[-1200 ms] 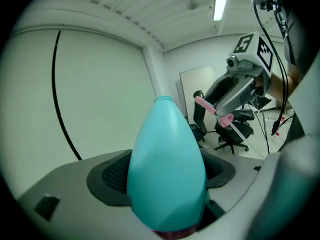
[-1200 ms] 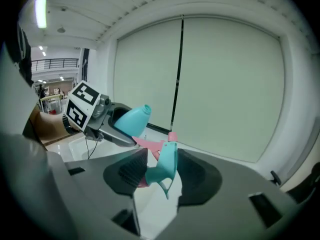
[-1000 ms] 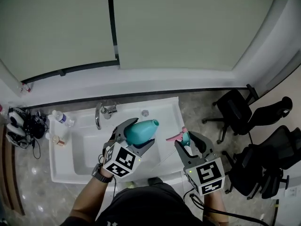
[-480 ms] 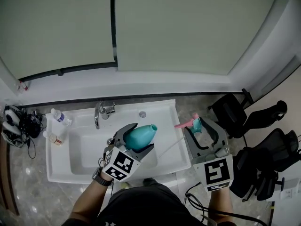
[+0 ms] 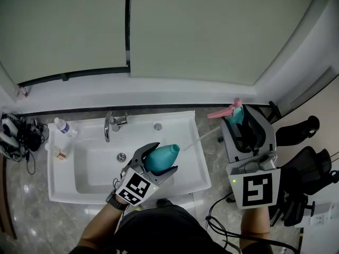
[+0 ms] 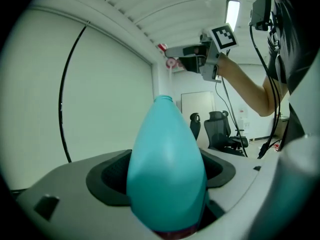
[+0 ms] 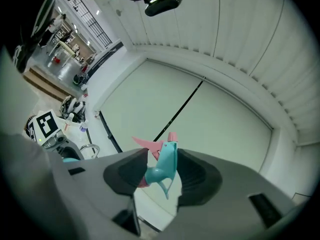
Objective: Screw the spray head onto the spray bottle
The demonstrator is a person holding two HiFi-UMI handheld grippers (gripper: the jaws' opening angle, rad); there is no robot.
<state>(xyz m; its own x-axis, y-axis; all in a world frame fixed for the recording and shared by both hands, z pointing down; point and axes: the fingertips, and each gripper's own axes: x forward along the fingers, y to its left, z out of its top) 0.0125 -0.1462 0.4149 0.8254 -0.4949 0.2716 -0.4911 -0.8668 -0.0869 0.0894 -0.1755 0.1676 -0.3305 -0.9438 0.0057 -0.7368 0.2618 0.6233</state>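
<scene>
My left gripper (image 5: 158,163) is shut on a teal spray bottle (image 5: 161,157) held over the white sink (image 5: 197,165); its open neck points up and to the right. In the left gripper view the bottle (image 6: 166,174) fills the space between the jaws. My right gripper (image 5: 244,121) is raised high at the right, shut on the teal spray head (image 5: 235,114) with its pink trigger (image 5: 220,112). A thin dip tube (image 5: 200,137) trails from the head down toward the bottle. The right gripper view shows the spray head (image 7: 164,169) clamped between the dark pads.
A faucet (image 5: 109,124) stands at the sink's back rim. A small water bottle (image 5: 63,127) and a cup (image 5: 59,153) sit left of the sink, next to black cables (image 5: 16,136). Black office chairs (image 5: 296,157) stand at the right.
My right gripper has risen with the spray head and rolled, pulling away from the bottle. The left gripper has shifted slightly over the sink with the bottle.
</scene>
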